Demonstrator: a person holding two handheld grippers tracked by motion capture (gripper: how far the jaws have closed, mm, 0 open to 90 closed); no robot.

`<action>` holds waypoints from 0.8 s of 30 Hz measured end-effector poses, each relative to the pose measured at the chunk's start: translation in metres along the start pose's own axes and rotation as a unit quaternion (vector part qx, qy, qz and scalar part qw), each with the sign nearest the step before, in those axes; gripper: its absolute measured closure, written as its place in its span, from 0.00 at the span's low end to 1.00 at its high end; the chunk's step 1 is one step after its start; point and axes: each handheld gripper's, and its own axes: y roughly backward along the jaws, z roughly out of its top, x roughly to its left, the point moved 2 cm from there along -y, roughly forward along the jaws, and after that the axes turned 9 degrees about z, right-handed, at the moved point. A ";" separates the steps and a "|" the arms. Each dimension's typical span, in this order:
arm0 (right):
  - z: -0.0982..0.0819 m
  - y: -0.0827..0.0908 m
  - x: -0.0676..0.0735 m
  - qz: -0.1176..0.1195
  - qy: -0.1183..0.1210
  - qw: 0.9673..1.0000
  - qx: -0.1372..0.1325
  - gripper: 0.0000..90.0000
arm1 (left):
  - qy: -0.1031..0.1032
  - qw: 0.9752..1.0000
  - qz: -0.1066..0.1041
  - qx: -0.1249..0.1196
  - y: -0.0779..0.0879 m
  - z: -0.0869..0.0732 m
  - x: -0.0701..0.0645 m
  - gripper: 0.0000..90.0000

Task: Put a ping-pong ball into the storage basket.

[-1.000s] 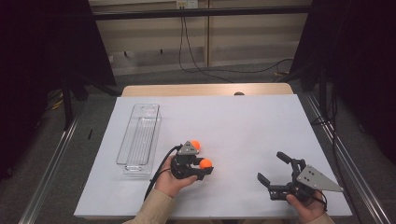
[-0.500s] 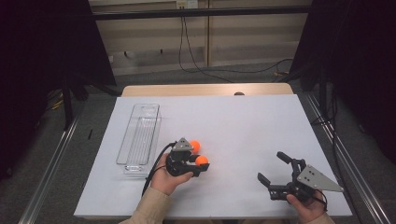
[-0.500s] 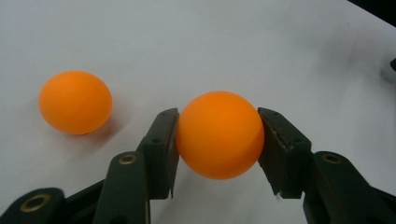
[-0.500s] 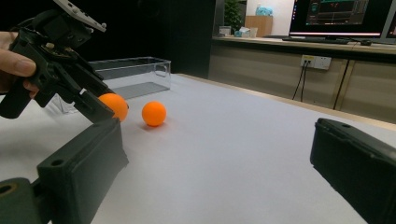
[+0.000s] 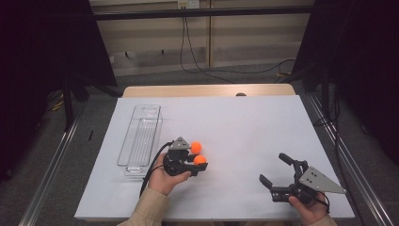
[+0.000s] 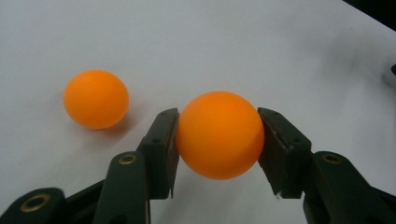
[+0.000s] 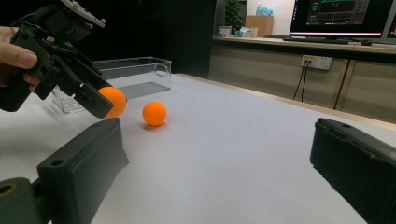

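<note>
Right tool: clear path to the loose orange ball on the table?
Probably yes. The right tool is open and holds nothing, and bare white table lies between it and the loose ball.

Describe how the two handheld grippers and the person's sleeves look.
Both the left gripper and right gripper are black, two-jawed, with flat rectangular pads. Each carries a grey three-cornered plate; a black cable trails from the left one. The sleeves are beige.

My left gripper (image 6: 219, 140) has matt black plastic jaws pressing a smooth, matt orange ball (image 6: 218, 134). A second orange ball (image 6: 95, 98) looks the same. The surface (image 5: 263, 127) is matt white, paper-like; the box (image 5: 140, 136) near its left edge is clear glossy plastic.
</note>
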 end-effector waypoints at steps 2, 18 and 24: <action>0.000 0.000 0.000 0.000 0.000 1.000 0.000 0.03 | 0.000 1.000 -0.001 -0.001 0.001 0.000 0.001 0.56; 0.000 0.000 0.000 0.001 0.000 1.000 0.000 0.03 | 0.010 1.000 0.005 -0.005 0.008 0.002 0.007 0.56; 0.000 0.000 0.000 0.001 0.000 1.000 0.000 0.03 | 0.011 1.000 0.004 -0.003 0.011 0.003 0.009 0.56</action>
